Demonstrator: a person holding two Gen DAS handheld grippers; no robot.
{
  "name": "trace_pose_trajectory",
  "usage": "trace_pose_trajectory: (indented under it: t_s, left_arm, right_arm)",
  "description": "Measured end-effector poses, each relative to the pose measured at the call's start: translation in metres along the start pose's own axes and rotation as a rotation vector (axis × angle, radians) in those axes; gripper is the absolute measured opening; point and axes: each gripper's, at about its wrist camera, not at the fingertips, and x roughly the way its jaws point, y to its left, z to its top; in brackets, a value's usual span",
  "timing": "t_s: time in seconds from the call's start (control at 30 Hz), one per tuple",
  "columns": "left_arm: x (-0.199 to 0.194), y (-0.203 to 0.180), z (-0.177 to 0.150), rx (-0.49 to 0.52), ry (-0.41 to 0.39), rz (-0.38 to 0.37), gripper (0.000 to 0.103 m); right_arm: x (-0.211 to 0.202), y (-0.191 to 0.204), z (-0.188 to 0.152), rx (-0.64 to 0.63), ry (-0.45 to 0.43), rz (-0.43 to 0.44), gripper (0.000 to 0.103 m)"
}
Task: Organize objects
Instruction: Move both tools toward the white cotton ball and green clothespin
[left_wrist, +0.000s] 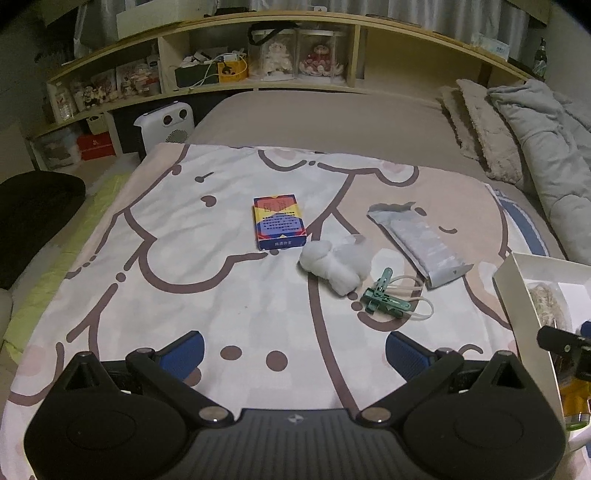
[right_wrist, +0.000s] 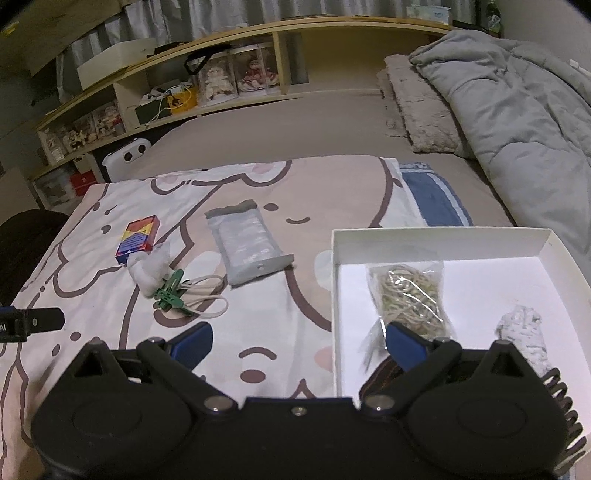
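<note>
Cartoon-print sheet (left_wrist: 207, 295) covers bed; shelves (left_wrist: 258, 85) behind.

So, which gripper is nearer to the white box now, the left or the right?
Right. The right gripper hangs at the white box edge, one finger over its inside. The left gripper hovers beside the box, over the blanket.

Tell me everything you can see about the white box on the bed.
The white box is a shallow, open, rectangular tray that looks like cardboard, lying flat on the cartoon-print blanket. Inside lie a clear bag of rubber bands and a crumpled grey-white bundle. The right gripper's open fingers straddle its near-left wall.
</note>
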Motion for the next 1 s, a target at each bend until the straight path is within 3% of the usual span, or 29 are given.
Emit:
trace_pose_trajectory:
  t_s: [0.63,0.87,1.0]
  left_arm:
    - [0.016,0.012,-0.001,-0.051,-0.017,-0.055,0.103]
    - [0.022,0.007,-0.004,0.014,-0.037,-0.055,0.09]
    - [0.029,0.01,-0.004,-0.009,-0.034,-0.093,0.083]
  right_arm:
    - [0.017,0.03,-0.007,-0.059,-0.054,0.043,0.103]
    - [0.033,0.045,-0.019,-0.065,-0.076,0.062,0.103]
    - [0.047,0.054,-0.03,-0.1,-0.106,0.048,0.103]
